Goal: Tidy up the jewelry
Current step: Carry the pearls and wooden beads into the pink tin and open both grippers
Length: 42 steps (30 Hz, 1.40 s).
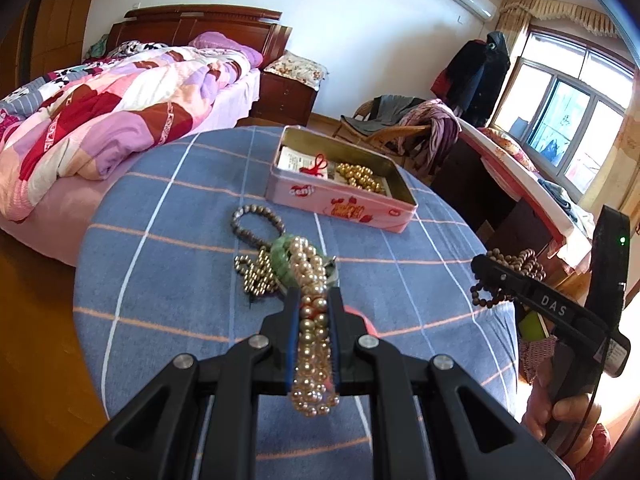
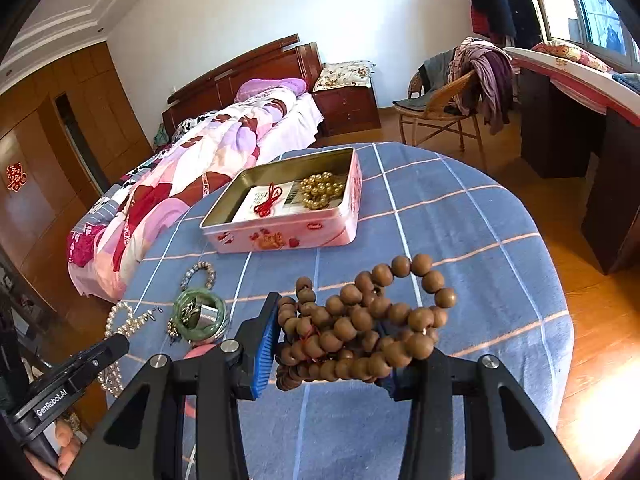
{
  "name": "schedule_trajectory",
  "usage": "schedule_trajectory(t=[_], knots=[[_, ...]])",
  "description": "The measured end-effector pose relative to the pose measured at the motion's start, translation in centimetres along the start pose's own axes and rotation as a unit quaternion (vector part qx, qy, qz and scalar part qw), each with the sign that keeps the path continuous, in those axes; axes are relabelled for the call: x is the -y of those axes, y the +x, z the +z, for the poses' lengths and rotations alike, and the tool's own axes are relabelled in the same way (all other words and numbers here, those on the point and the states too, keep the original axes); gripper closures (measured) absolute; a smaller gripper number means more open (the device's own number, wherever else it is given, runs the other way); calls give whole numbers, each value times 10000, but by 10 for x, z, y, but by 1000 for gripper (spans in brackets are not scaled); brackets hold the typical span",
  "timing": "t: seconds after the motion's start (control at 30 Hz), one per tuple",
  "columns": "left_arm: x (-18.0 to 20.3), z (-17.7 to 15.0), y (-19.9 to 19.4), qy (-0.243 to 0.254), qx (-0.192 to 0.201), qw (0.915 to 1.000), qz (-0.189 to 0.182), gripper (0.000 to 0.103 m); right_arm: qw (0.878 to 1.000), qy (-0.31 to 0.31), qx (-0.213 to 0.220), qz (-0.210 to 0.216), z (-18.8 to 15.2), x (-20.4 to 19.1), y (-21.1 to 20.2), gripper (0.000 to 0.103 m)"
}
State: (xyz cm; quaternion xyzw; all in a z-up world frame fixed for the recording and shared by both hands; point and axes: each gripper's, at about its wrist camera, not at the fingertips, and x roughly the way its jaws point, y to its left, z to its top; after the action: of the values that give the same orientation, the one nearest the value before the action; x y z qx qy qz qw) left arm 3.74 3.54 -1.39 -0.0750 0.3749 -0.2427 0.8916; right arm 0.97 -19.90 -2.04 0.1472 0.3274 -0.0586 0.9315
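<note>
Jewelry is spread over a round counter (image 1: 168, 208) covered in blue checked cloth, with some pieces held in tongs. At far left on the cloth, a grey bead bracelet (image 1: 256, 224) lies flat, apart from both tongs. Just right of it sit a small gold chain (image 1: 258, 276) and a green bangle (image 1: 282, 260), touching each other, directly ahead of the left tongs' tips. The left tongs (image 1: 314, 296) are pressed nearly together, pinching a pearl strand (image 1: 312, 320) that runs lengthwise between the two fingers; its far end spills past the tips onto the bangle, and its near end bunches back by the hinge. Beyond these, toward the far edge of the counter, stands an open pink tin (image 1: 344, 204). Inside it lie a card with a red cord (image 1: 316, 166) and a coil of gold beads (image 1: 360, 178). At right, the right tongs (image 2: 332, 340) stand partly spread, gripping a bundle of brown wooden beads (image 2: 360, 320) between the fingers; one loop stands up and out past the tips, above the cloth. A hand (image 1: 560, 412) holds that tool's handle.
</note>
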Motion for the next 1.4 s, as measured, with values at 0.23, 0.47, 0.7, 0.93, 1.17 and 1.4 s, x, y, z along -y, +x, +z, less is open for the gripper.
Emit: schedule_trajectory(t=[0.23,0.47,0.7,0.93,1.17,1.4], knots=[[7,19,11,91,92,9999,-108,90,9998,-23,175,-54,19,1,3,59],[10,46,26,158,234,9995,-171,90,9996,-27,289,-31,42,-5,20,59],[17,83,50,262,458,9983,-256,90,9985,-140,528,25,77,-20,44,59],[17,106,81,243,472,9982,-288,90,9980,-66,624,2,101,-24,79,59],[22,122,117,363,254,9988,-225,90,9990,-61,436,-117,114,-30,137,59],[21,126,141,399,-16,9991,-162,90,9998,45,168,-35,114,-24,174,59]])
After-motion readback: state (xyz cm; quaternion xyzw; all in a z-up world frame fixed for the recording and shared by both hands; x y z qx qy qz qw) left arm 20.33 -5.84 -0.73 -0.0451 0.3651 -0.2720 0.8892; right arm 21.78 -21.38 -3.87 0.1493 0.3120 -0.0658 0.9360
